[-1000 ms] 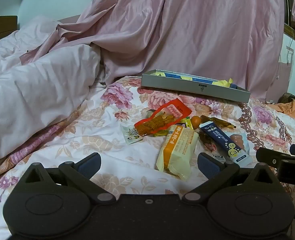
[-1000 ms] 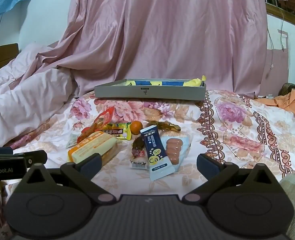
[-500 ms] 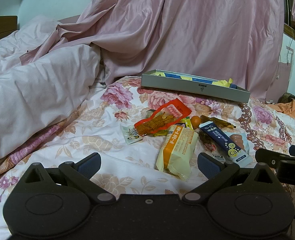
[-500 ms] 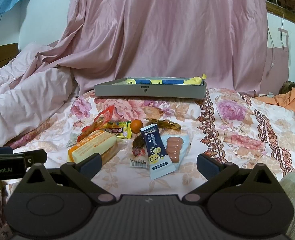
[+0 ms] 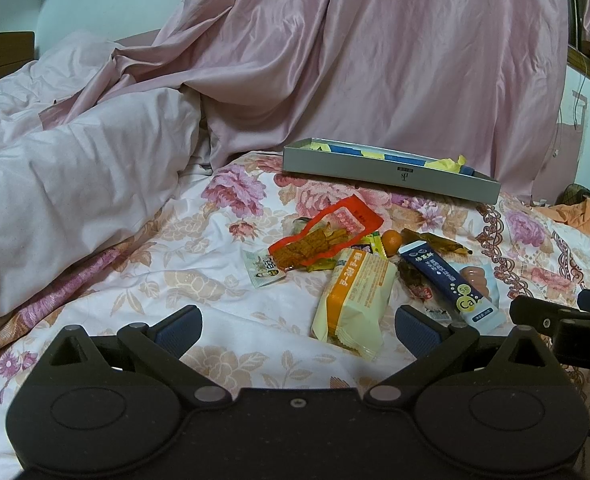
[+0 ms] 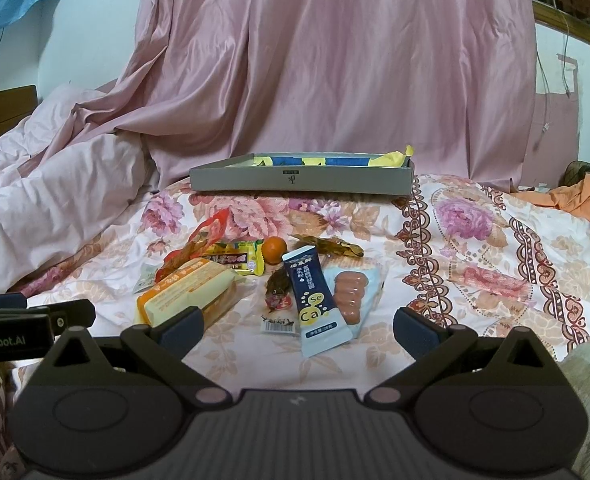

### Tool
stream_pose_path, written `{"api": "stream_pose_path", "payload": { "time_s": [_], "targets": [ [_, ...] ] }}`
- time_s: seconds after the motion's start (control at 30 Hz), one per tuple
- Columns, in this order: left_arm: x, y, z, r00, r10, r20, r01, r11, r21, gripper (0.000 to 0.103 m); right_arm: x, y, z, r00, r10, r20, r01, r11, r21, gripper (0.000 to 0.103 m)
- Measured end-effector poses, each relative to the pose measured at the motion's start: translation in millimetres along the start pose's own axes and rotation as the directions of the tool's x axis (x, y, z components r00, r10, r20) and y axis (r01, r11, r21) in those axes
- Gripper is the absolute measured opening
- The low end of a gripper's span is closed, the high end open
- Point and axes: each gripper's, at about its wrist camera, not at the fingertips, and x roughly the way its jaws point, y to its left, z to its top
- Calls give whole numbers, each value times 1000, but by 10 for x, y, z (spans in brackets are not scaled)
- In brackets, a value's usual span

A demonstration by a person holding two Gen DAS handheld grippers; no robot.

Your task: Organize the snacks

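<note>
One tray (image 6: 301, 181); one orange (image 6: 274, 249) — two grippers (image 5: 295, 326) (image 6: 297, 326)

Glossy plastic snack wrappers (image 6: 317, 295) – matt cotton bedsheet (image 6: 455, 248), satiny pink drape (image 6: 335, 60).

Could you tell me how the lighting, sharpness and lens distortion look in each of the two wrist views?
Left wrist view: dim, pinkish light, soft shadows, snack pile fairly sharp, grey box bowed by fisheye. Right wrist view: similar dimness, print on the blue sachet readable, dark corners, satin curtain showing mild sheen.
</note>
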Motion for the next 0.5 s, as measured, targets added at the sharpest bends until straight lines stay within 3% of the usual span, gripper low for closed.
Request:
{"api": "stream_pose_path", "payload": {
  "time_s": [0.5],
  "targets": [
    [51, 7, -27, 1000, 3, -8, -3, 1000, 7, 102, 0, -27, 32, 1000, 3, -5, -3, 1000, 2, 103]
  ]
}}
